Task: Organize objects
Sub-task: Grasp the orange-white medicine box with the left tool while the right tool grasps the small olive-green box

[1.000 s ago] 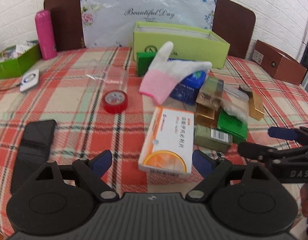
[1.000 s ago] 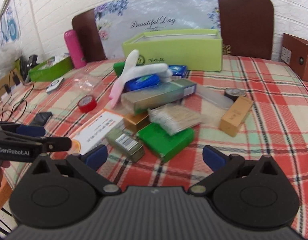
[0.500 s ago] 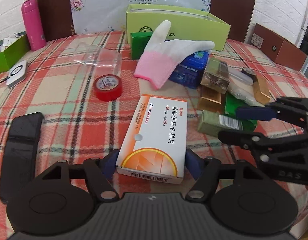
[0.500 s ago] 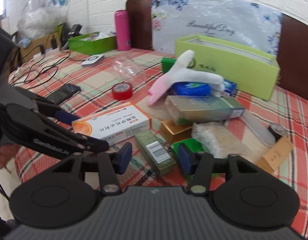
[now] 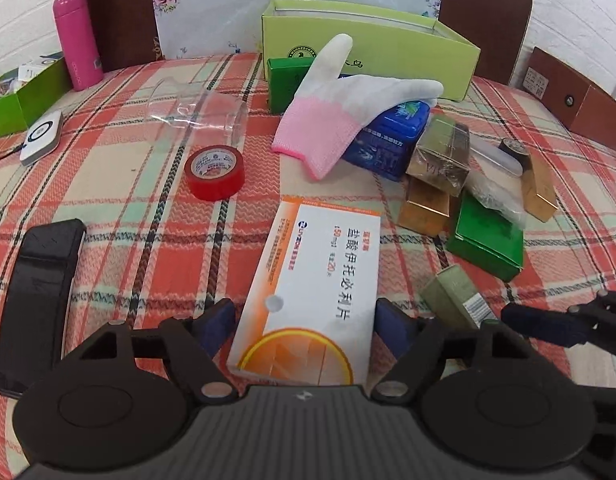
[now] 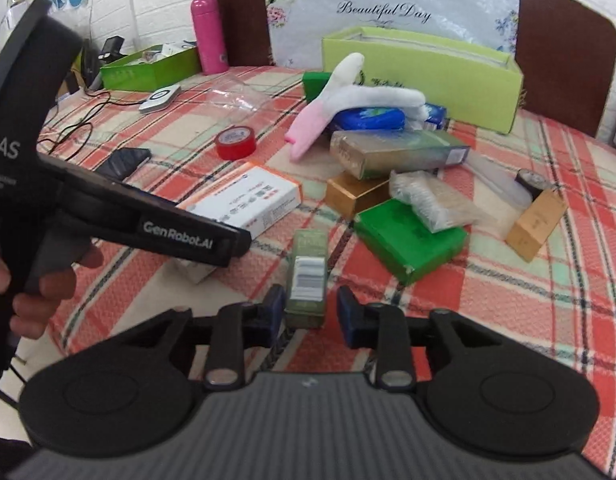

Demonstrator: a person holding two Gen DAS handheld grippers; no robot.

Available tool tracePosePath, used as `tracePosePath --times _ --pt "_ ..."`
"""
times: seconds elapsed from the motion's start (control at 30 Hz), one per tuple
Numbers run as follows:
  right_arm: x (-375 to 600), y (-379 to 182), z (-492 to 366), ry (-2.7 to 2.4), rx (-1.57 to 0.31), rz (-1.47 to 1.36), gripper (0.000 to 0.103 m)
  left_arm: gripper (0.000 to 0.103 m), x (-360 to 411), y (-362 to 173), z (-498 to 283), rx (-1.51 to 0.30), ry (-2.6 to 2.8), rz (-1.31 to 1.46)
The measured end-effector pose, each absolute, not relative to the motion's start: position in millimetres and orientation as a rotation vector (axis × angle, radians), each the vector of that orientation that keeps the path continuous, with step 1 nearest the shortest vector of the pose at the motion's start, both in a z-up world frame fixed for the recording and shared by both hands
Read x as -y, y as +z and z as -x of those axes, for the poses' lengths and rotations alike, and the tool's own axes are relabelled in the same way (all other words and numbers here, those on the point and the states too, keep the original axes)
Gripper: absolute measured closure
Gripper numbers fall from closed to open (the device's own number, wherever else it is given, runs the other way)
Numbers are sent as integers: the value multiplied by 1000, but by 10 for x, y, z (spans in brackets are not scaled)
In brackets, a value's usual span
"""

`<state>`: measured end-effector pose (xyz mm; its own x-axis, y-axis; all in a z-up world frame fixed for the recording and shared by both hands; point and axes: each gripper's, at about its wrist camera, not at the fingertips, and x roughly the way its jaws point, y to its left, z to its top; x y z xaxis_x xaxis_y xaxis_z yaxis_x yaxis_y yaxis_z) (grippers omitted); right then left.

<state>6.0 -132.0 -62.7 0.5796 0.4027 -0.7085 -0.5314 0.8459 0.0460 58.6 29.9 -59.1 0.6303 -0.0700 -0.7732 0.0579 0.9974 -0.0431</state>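
A white and orange medicine box lies on the plaid tablecloth, and my left gripper has its blue pads on both sides of the box's near end, touching or nearly so. A small olive box with a barcode lies between the pads of my right gripper, with a small gap on each side. The olive box also shows in the left wrist view. A lime-green open box stands at the back.
A pile lies to the right: pink and white glove, blue tin, gold boxes, dark green box. Red tape roll, clear plastic cup, black phone, pink bottle sit left.
Both grippers moved forward and down. The left narrowed around the medicine box's near end. The right swung left and narrowed around the olive box.
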Motion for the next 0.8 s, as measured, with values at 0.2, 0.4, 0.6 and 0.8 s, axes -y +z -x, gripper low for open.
tracePosePath --times 0.2,0.4,0.6,0.8 --pt "1278 -609 -111 554 -773 173 71 30 -248 -586 -627 -883 -79 18" --pt "1309 -619 -121 541 -772 137 71 30 -189 -576 -606 -882 -79 -2" --pt "1293 -629 -120 541 -772 137 71 30 -161 -582 -592 -886 -80 -17" --pt "1301 -634 -134 539 -775 127 71 30 -154 -586 -608 -895 -85 -27"
